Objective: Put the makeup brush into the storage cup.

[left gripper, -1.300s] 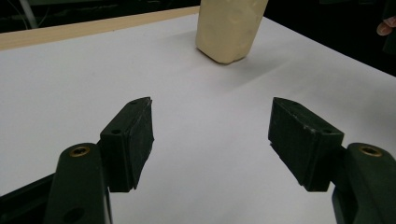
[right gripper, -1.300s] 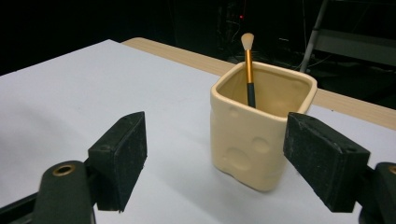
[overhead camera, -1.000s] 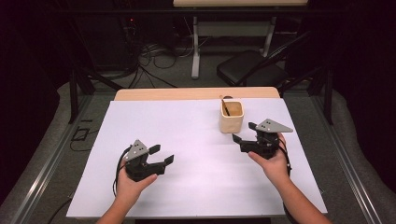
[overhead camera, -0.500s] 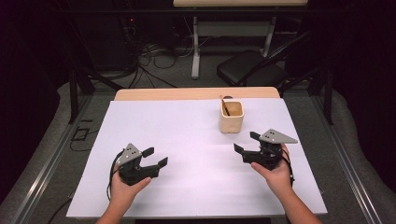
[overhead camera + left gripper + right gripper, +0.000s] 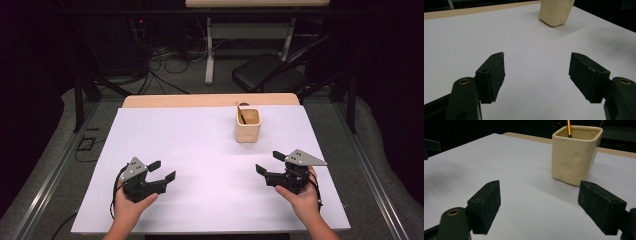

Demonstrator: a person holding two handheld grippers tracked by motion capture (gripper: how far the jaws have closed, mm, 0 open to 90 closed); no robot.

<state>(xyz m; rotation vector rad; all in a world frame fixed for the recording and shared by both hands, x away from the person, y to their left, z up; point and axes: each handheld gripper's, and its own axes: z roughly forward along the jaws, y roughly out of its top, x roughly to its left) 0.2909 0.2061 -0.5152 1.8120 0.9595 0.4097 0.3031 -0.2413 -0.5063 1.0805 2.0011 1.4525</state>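
A cream square cup with round dimples stands on the white table sheet, toward the back right. A thin orange stick leans inside it. The cup rises close ahead in the right gripper view, and its base shows farther off in the left gripper view. My left gripper rests near the front left, open, with nothing between its jaws. Near the front right, my right gripper is held open and empty, well short of the cup.
A bare wooden strip of table runs behind the sheet. Beyond the table stand a black chair, a white table leg and loose cables on the floor. Metal rails flank both sides.
Both hands have drawn back toward the front edge of the table. The right gripper has moved away from the cup. Both stay open.
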